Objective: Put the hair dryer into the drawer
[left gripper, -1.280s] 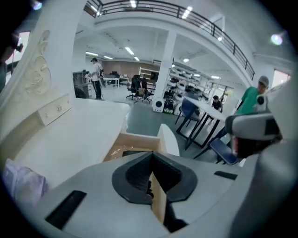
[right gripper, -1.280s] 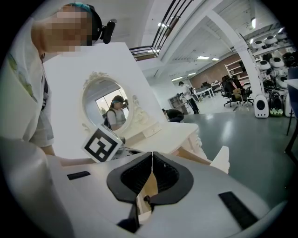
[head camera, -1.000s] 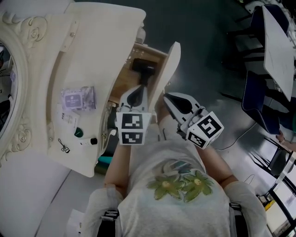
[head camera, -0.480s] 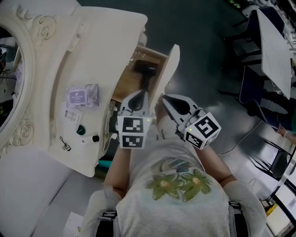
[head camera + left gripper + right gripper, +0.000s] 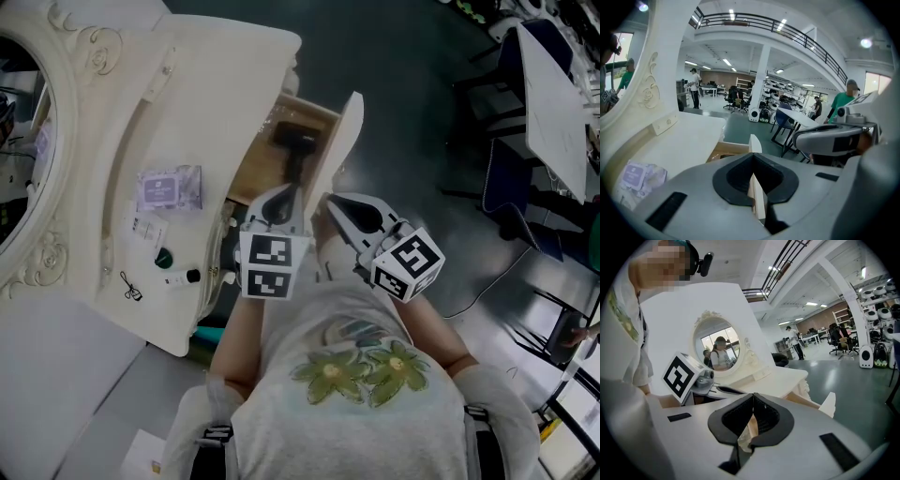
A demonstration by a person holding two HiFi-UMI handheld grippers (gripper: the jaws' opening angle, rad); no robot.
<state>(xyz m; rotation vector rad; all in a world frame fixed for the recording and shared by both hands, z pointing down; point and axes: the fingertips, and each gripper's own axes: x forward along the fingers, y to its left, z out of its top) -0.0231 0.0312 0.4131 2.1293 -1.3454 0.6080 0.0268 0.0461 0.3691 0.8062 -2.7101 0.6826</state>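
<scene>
The black hair dryer (image 5: 295,147) lies inside the open wooden drawer (image 5: 258,164) of the cream dressing table (image 5: 202,75), its handle pointing toward me. The drawer's cream front panel (image 5: 345,131) stands out to the right. My left gripper (image 5: 284,192) hangs just short of the drawer's near end, shut and holding nothing. Beside it my right gripper (image 5: 331,203) is also shut and empty, close to the front panel's near edge. In the left gripper view the closed jaws (image 5: 752,176) point along the drawer front (image 5: 754,145). The right gripper view shows closed jaws (image 5: 752,413) as well.
A purple packet (image 5: 169,189) and small bottles (image 5: 165,259) sit on the tabletop, with the oval mirror (image 5: 19,141) at the left. Dark chairs and a white table (image 5: 553,103) stand on the grey floor at the right. A cable (image 5: 478,281) runs across the floor.
Both grippers have drawn back a little from the drawer toward my body. Both stay shut, and the hair dryer has not moved.
</scene>
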